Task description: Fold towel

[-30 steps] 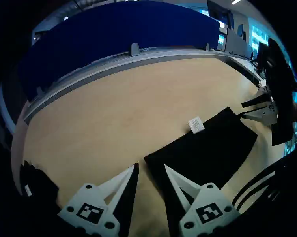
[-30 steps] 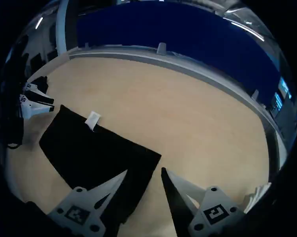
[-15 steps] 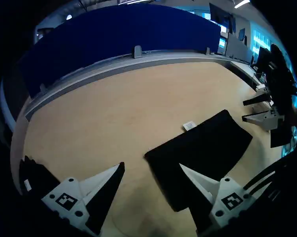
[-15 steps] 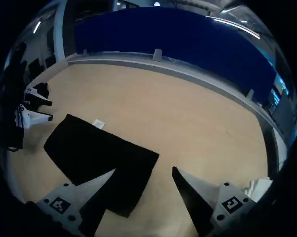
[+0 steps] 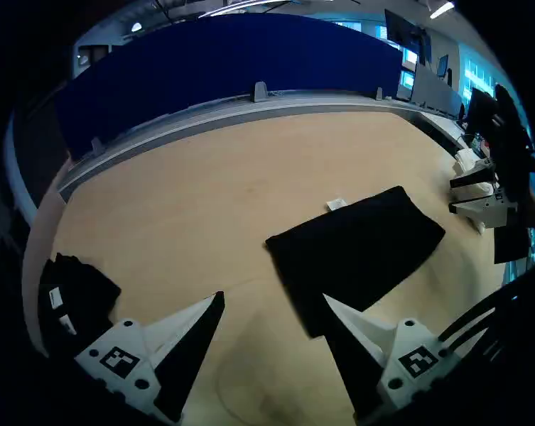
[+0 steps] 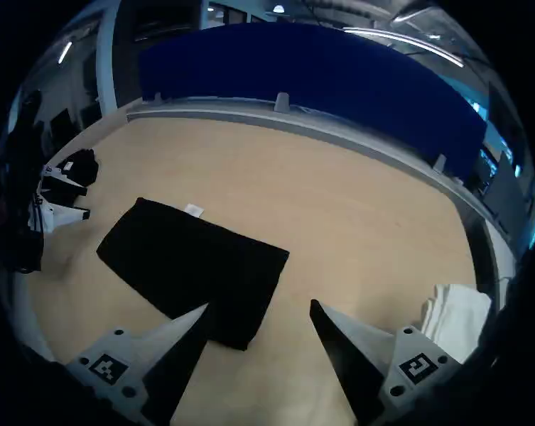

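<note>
Towel: a black towel (image 5: 356,248) is laid flat on the wooden table (image 5: 217,177) as a tidy rectangle with straight edges. A small white tag (image 5: 336,204) is seen at its far edge.
Left gripper: the left gripper (image 5: 272,297) is held with its fingers wide apart and nothing between them. It is raised above the table, with the towel's near corner just ahead of its right-hand finger.
Right gripper: the right gripper (image 6: 260,305) is likewise spread and empty. The towel's short end is seen just ahead of its fingers, partly covered by one of them.
Contact: no cloth is pinched by either gripper, and neither appears to touch the towel.
Done so far: the towel is judged to be folded at least once, since its outline is compact and even. How many layers it has cannot be told, because the cloth is dark.
Left to do: perhaps one more fold, if a smaller packet is wanted. Otherwise the fold can be taken as finished, and the towel only needs to be set aside.
Nearby: a dark bundle (image 5: 75,295) is seen at one end of the table, and a white folded cloth (image 6: 455,312) at the other. A blue partition (image 6: 324,71) is set behind the table.
</note>
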Demonstrator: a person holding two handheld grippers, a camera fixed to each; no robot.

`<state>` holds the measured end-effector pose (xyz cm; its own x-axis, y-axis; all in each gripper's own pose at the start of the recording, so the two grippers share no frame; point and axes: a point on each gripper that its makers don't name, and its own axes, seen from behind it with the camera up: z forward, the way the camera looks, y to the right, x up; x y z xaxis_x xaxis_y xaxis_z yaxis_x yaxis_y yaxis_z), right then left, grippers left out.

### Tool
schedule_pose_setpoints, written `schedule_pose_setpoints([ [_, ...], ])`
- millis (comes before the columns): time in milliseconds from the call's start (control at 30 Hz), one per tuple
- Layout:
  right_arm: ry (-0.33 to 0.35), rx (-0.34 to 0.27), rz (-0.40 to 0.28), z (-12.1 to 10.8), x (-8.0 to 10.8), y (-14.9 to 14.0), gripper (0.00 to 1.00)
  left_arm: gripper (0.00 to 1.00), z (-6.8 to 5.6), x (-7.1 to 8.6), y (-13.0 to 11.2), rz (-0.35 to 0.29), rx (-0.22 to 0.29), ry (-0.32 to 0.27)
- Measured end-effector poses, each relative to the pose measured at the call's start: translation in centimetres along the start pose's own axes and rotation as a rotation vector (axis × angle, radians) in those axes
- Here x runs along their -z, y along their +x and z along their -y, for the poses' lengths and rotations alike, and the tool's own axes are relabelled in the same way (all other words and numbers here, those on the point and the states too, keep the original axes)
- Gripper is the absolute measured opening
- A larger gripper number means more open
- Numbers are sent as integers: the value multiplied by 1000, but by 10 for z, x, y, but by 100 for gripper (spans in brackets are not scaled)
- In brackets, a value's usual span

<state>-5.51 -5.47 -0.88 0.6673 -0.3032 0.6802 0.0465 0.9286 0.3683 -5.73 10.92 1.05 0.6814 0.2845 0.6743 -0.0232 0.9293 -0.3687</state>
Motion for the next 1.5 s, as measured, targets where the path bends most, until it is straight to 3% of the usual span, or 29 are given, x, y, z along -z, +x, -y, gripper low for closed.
schedule_pose_setpoints([
  [167, 0, 4, -1, 2, 17, -11, 100, 92, -1, 19, -16, -2, 29, 14],
  [367, 21, 27, 5, 4, 23, -18, 100, 92, -3, 33, -25, -9, 68, 26],
  [633, 70, 83, 29, 7, 17, -26, 100, 92, -4, 53, -34, -20, 115, 49],
  [1133, 190, 228, 110, 33, -5, -48, 100, 92, 9, 93, -70, -14, 185, 141],
  [1300, 201, 249, 139, 32, -13, -54, 93, 92, 12, 102, -72, -18, 205, 157],
  [1500, 209, 261, 197, 28, -21, -68, 73, 92, 12, 110, -73, -20, 214, 163],
])
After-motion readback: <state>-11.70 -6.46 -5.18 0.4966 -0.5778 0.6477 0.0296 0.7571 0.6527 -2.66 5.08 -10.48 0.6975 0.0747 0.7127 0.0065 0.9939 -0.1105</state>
